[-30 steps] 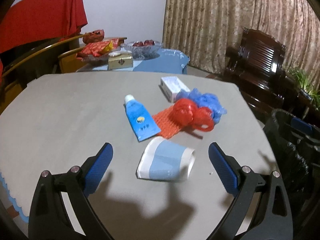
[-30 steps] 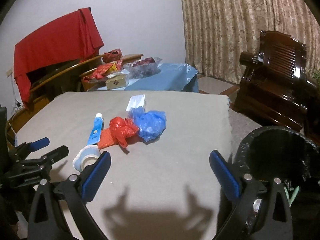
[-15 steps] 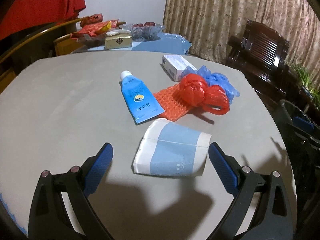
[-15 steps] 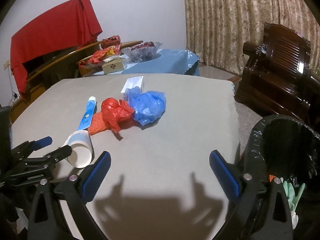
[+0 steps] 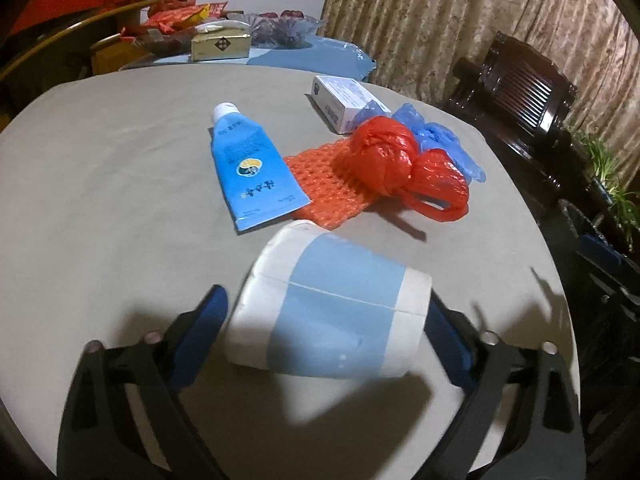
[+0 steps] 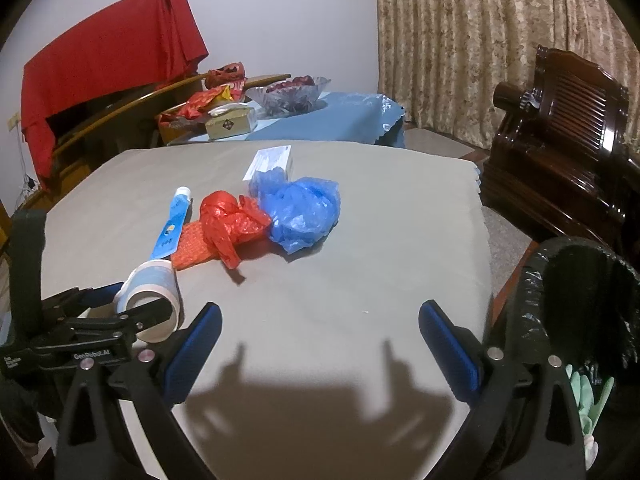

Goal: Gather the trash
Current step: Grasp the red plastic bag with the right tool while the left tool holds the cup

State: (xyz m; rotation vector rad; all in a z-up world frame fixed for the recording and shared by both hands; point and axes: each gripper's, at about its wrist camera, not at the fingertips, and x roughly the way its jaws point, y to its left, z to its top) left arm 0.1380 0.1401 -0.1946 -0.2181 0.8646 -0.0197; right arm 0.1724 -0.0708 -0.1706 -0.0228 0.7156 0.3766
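The left gripper (image 5: 328, 316) has come down around the paper cup (image 5: 332, 304), its jaws closing in beside it

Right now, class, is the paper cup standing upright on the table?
No: the cup lies on its side on the table, between the left gripper's fingers.
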